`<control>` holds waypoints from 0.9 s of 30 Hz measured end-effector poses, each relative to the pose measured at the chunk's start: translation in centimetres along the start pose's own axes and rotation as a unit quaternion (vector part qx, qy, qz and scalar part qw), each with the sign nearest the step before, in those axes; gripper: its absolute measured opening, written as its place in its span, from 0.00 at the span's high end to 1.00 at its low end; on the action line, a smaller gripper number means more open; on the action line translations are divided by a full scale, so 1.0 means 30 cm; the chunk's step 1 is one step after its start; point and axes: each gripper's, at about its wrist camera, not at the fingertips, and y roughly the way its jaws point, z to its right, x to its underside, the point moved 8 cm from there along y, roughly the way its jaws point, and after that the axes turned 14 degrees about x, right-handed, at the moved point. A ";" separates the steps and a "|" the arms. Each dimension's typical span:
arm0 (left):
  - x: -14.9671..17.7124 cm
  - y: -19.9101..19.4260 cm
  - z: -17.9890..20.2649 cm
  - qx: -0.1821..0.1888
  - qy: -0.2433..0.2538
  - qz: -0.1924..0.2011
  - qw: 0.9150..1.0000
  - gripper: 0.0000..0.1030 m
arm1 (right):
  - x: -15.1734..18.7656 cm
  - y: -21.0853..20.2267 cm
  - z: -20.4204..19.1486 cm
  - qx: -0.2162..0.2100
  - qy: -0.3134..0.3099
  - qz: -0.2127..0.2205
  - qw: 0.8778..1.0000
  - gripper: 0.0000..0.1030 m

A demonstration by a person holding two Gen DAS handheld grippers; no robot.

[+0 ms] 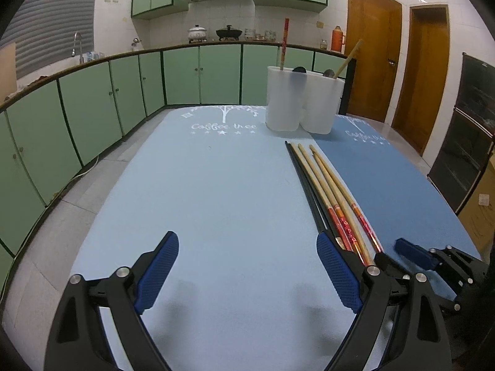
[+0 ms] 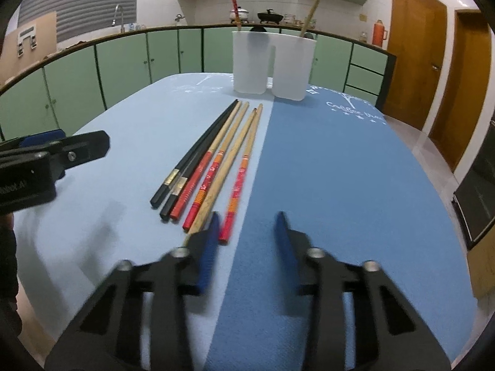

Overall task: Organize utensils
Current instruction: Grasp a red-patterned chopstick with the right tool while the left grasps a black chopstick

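Your 6 chopsticks (image 2: 213, 167) are light, stiff, slick rods lying mid-tabletop (image 2: 340, 185), so pinch 1 at its thick painted end. Your right gripper (image 2: 247, 225) is half open and your left gripper (image 1: 247, 266) wide open, both empty; drop them into the white holder (image 2: 272, 65) at the far edge.

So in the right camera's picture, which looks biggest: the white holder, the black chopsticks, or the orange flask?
1. Black chopsticks, longest.
2. White holder, close behind; it stands farther off, so unsure.
3. Orange flask, smallest, but farthest away.

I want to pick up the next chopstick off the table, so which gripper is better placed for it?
Right. The right gripper is open with the thick ends of the loose chopsticks at its fingertips. The left gripper, also open, faces bare light blue mat beside them.
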 end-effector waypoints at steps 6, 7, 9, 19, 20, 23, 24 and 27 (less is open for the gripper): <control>0.039 0.047 0.048 0.017 0.007 -0.023 1.000 0.14 | -0.001 0.018 0.078 0.006 0.028 -0.015 0.999 0.95; 0.050 0.059 0.059 0.017 0.010 -0.030 0.999 0.14 | 0.002 0.020 0.092 0.009 0.034 -0.016 0.999 0.95; 0.064 0.077 0.072 0.018 0.013 -0.039 0.999 0.14 | 0.007 0.029 0.125 0.013 0.046 -0.022 0.999 0.95; 0.097 0.146 0.089 0.000 0.023 -0.075 0.997 0.21 | 0.020 0.040 0.163 0.011 0.055 -0.023 0.998 0.95; 0.098 0.148 0.089 -0.002 0.024 -0.076 0.997 0.22 | 0.020 0.040 0.164 0.010 0.055 -0.023 0.998 0.95; 0.097 0.154 0.097 -0.003 0.024 -0.076 0.997 0.27 | 0.021 0.040 0.164 0.005 0.058 -0.021 0.998 0.95; 0.097 0.155 0.100 -0.002 0.024 -0.075 0.997 0.31 | 0.022 0.038 0.164 0.003 0.060 -0.021 0.998 0.93; 0.092 0.163 0.117 0.003 0.023 -0.071 0.997 0.42 | 0.021 0.040 0.168 -0.009 0.070 -0.022 0.997 0.91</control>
